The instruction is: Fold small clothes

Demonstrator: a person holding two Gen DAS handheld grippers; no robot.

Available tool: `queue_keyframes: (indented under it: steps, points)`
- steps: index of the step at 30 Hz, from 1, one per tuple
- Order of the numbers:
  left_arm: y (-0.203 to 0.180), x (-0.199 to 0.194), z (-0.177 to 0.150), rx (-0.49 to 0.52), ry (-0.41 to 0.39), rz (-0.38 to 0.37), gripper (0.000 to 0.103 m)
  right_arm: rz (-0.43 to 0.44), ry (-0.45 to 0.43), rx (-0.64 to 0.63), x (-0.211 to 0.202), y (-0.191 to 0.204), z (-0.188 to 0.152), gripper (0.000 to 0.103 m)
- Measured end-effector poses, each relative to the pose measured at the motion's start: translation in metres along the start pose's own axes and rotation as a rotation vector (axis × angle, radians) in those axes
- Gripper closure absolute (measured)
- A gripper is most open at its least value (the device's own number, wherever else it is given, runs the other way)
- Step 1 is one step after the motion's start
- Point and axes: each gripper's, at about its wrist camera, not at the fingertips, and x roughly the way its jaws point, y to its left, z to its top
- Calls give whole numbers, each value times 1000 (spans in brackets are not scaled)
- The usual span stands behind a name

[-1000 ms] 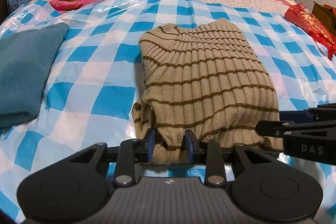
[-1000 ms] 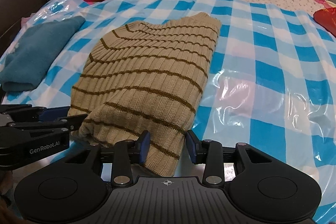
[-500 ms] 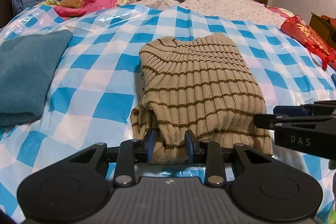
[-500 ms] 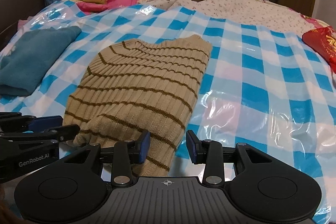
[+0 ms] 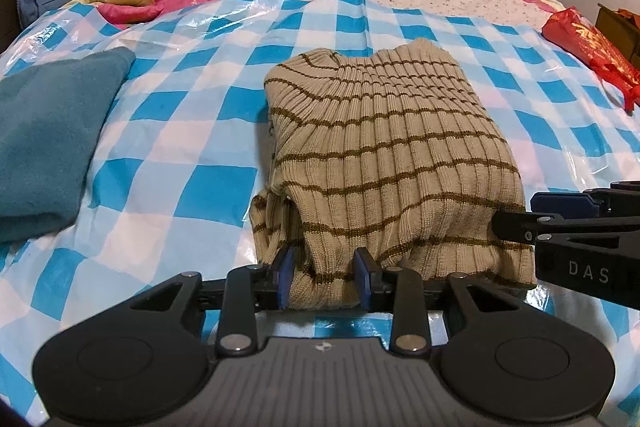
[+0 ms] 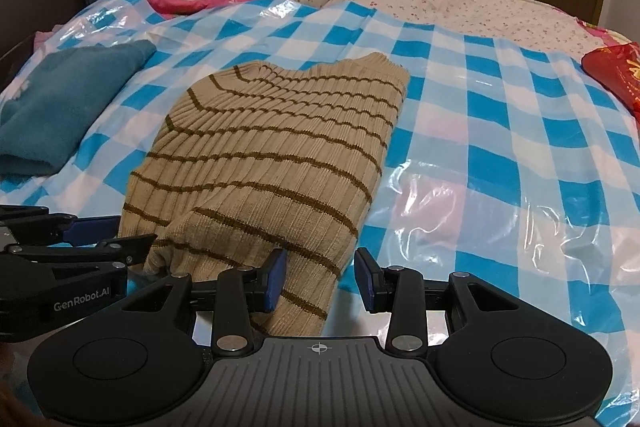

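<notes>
Both tongs sit at the sweater's [image 5: 384, 155] near edge; its length runs away. Left gripper [image 5: 324, 277] loosening around the hem; right gripper [image 6: 320, 279] apart, seemingly gripping nothing.

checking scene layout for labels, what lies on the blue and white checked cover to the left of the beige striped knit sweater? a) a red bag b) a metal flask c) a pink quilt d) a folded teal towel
d: the folded teal towel lies on the blue and white checked plastic cover left of the beige ribbed knit sweater with brown stripes, apart from it.
</notes>
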Motion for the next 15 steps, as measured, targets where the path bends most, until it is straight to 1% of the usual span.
queue_keyframes:
  steps: [15]
  points:
    - [-2, 0, -3, 14, -2, 16, 58, -23, 9, -28, 2, 4, -6, 64]
